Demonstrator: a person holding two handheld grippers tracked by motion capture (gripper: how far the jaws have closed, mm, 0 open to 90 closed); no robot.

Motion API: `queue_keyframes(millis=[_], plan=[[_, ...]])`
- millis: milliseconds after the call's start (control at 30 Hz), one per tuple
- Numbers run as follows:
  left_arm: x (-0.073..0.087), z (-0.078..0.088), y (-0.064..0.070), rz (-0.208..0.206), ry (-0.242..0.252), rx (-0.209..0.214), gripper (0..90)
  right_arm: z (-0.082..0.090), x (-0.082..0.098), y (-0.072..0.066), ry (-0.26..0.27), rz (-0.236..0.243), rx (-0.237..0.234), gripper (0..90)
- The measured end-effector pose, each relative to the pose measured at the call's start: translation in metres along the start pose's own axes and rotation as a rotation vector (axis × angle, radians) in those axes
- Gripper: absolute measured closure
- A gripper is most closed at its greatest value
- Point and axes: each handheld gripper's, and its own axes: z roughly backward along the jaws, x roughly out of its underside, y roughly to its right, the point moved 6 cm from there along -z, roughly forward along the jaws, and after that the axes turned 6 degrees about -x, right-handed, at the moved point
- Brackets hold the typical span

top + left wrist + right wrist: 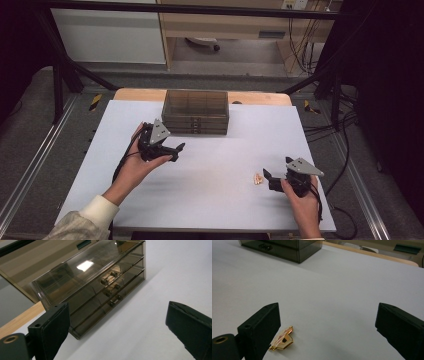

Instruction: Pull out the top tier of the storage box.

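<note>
- While both claws stand spread wide and hold nothing, the right claw (266,176) hovers just beside the gold clip (258,178) lying on the white desk (210,165).
- The left claw (178,150) faces the smoky drawer box (195,111) at the desk's far edge.

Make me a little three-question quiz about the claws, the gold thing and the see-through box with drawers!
1. True or false: the right claw is clamped on the gold hair clip.
2. How many drawers does the drawer box have?
A two
B three
C five
3. Fill in: the left claw faces the drawer ____.

Key:
1. false: it is open, with the clip beside one jaw.
2. B
3. box
</note>
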Motion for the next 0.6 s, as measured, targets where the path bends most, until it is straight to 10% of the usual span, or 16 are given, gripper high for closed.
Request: queue_keyframes(millis=[600], plan=[[0.0,-0.022,-0.006,-0.117,-0.063,-0.083,9.5,-0.002,0.001,-0.006,-0.021,0.041,0.004,6.8]])
